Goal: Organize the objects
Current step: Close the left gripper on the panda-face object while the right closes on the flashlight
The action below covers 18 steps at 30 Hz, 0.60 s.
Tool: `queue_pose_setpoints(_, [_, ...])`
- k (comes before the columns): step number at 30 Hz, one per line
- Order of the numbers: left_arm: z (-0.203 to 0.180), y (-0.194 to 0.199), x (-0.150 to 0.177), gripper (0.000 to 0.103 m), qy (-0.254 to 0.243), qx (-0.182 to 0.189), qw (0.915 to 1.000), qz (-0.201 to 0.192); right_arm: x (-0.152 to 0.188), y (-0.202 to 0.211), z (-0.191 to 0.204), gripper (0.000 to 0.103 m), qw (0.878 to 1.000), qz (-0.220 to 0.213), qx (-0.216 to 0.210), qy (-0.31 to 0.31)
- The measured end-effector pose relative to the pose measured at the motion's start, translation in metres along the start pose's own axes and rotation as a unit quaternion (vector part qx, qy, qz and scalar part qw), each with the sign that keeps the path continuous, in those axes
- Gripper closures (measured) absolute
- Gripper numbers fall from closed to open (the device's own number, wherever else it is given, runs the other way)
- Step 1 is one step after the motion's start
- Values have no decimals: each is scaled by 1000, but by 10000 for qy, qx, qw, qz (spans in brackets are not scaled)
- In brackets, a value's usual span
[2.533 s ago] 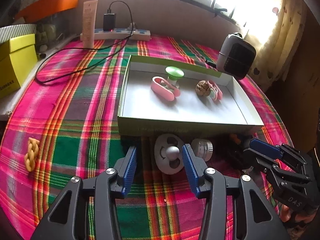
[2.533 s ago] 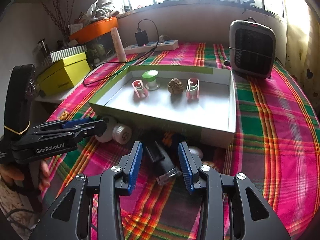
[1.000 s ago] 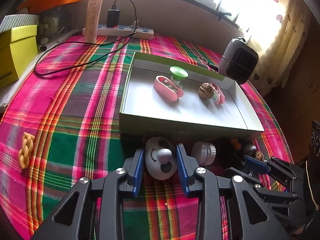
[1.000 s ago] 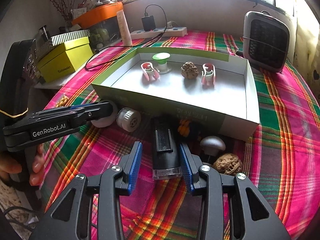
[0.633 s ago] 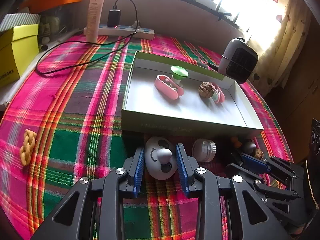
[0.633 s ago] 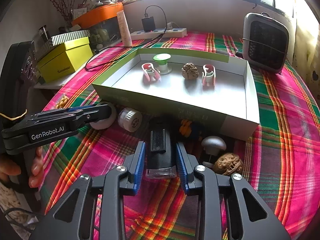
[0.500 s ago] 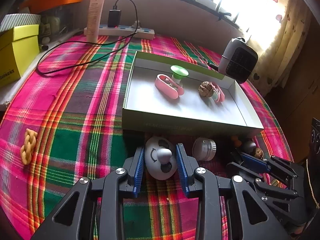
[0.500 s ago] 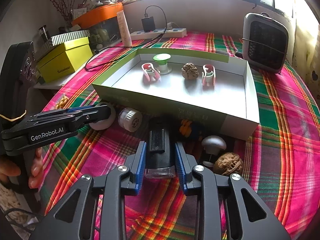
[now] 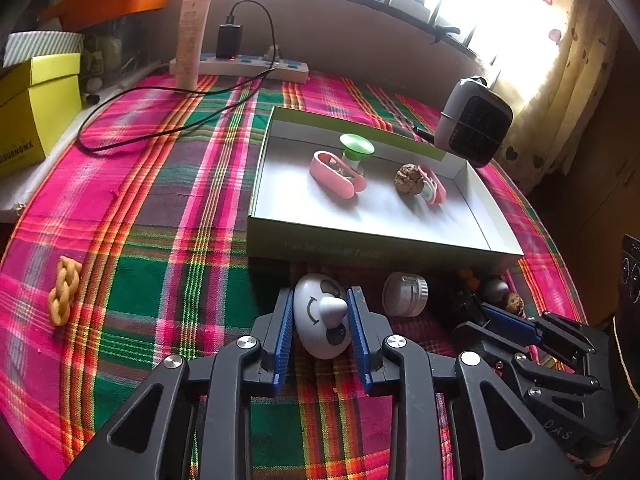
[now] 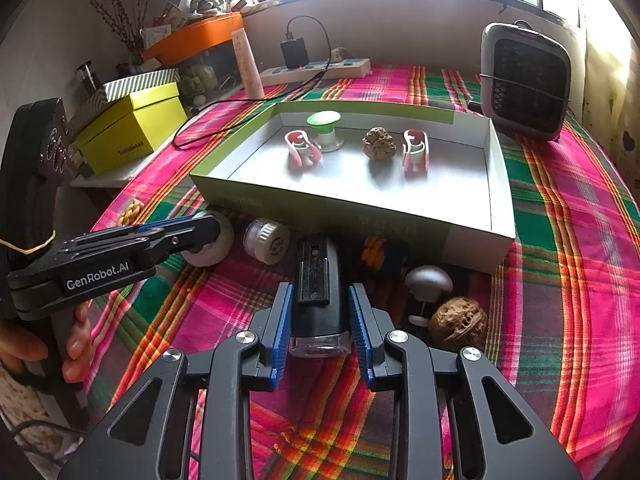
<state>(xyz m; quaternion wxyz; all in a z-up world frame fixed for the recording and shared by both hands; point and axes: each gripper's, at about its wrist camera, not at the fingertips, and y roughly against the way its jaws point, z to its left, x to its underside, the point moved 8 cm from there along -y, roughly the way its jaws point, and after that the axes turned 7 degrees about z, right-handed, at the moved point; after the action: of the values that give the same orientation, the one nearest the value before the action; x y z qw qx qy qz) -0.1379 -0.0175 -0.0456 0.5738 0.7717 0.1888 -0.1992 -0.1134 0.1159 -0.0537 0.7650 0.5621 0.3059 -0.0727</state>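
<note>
My left gripper (image 9: 321,308) is shut on a white panda-face toy (image 9: 322,316) in front of the green-and-white box tray (image 9: 360,246). My right gripper (image 10: 319,300) is shut on a black light with a clear lens (image 10: 318,292), also in front of the tray (image 10: 502,184). The tray holds two pink clips (image 10: 300,148), a green-topped mushroom toy (image 10: 325,124) and a walnut (image 10: 379,142). In front of the tray lie a white ribbed cap (image 10: 267,240), a grey mushroom toy (image 10: 427,280), a walnut (image 10: 458,322) and an orange-and-blue item (image 10: 378,254).
A braided yellow piece (image 9: 64,290) lies at the left on the plaid cloth. A small heater (image 10: 524,80) stands at the tray's far right. A power strip (image 9: 240,66) with a black cable, a tube (image 9: 192,40) and a yellow box (image 10: 132,128) are at the back left.
Both grippers have closed: the left on the panda toy, the right on the black light. Both have drawn slightly back from the tray.
</note>
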Motion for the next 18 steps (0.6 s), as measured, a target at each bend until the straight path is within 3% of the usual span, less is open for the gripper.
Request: queue_pose_setpoints(18, [2, 13, 1, 79, -30, 14, 9999, -105, -4, 8, 1, 73, 9999, -118, -48, -46])
